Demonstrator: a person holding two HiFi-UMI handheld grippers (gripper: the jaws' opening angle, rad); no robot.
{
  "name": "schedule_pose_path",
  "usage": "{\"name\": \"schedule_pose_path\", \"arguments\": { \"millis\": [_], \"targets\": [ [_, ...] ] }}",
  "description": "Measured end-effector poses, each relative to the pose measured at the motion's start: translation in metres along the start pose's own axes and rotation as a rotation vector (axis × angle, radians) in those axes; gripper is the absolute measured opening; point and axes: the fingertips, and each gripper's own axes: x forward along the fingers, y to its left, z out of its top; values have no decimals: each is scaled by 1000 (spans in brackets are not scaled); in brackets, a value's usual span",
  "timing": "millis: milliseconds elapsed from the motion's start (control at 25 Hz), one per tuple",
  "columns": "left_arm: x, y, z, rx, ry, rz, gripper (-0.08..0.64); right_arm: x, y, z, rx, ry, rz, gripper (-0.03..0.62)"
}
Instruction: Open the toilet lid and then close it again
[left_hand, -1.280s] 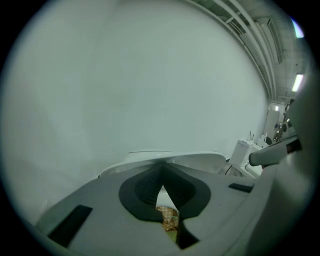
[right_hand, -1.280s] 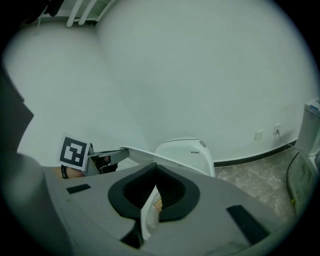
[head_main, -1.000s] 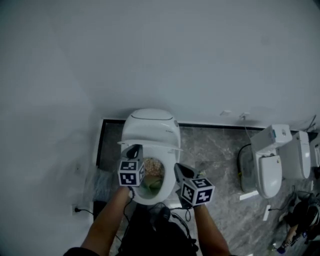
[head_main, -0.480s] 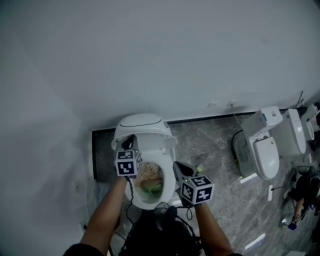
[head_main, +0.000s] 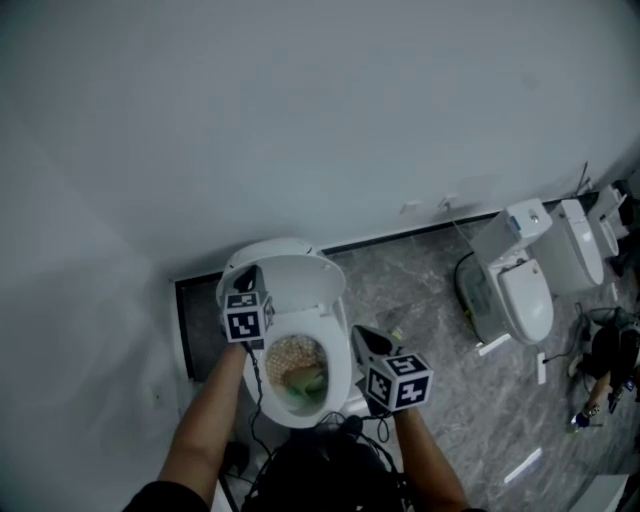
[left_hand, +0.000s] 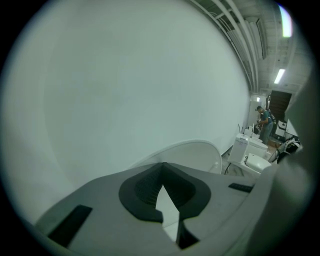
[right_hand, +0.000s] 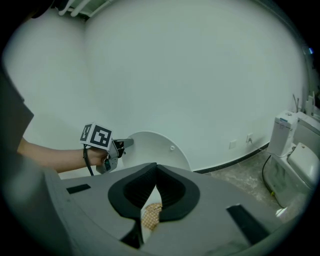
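Plain white wall (head_main: 300, 120) fills most of the rm, w/ a black skirting strip (head_main: 400, 234) at its foot. Floor (head_main: 430, 300) is grey marbled stone. Far right by the wall: a spare toilet (head_main: 520, 290), another toilet (head_main: 580, 240) beyond it. Wall sockets (right_hand: 233, 144) low down. Strip light (left_hand: 279, 76) on the ceiling, far end.

The left gripper (left_hand: 162, 172), jaws together, points at the raised toilet lid (left_hand: 192, 156); more toilets (left_hand: 252, 155) stand far right.

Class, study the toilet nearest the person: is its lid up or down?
Up. The lid stands raised behind the bowl, whose inside shows from above.
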Motion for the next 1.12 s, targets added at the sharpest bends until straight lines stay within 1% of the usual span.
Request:
{"name": "schedule_pose_path", "arguments": {
  "millis": [320,480,560,640,680,760,840,920,1000,1120],
  "targets": [
    [7,17,-1,36,12,11,9,-7,-4,5,-20,-10,-30,9],
    [-1,22,5,65,-6,3,9,-6,-2,8,-29,-11,-27,9],
    [-8,28,11,85,-22,-7,9,-3,4,8,-36,-9,-15,9],
    [-14,33,17,98,-36,-38,9,1,10,9,-43,-5,0,9],
    [-15,34,19,99,-37,-61,18,2,13,9,-47,-2,6,9],
    [-14,35,22,81,-28,-115,64,4,18,10,-53,2,15,9],
    [-10,38,23,70,-5,-155,146,5,21,11,-54,6,20,9],
    [-3,40,21,93,22,-175,166,4,21,8,-51,9,16,9],
    [2,40,19,111,39,-184,203,0,19,4,-46,14,5,9],
    [13,42,16,122,60,-195,224,-3,15,-1,-37,19,-13,9]
  ]
}}
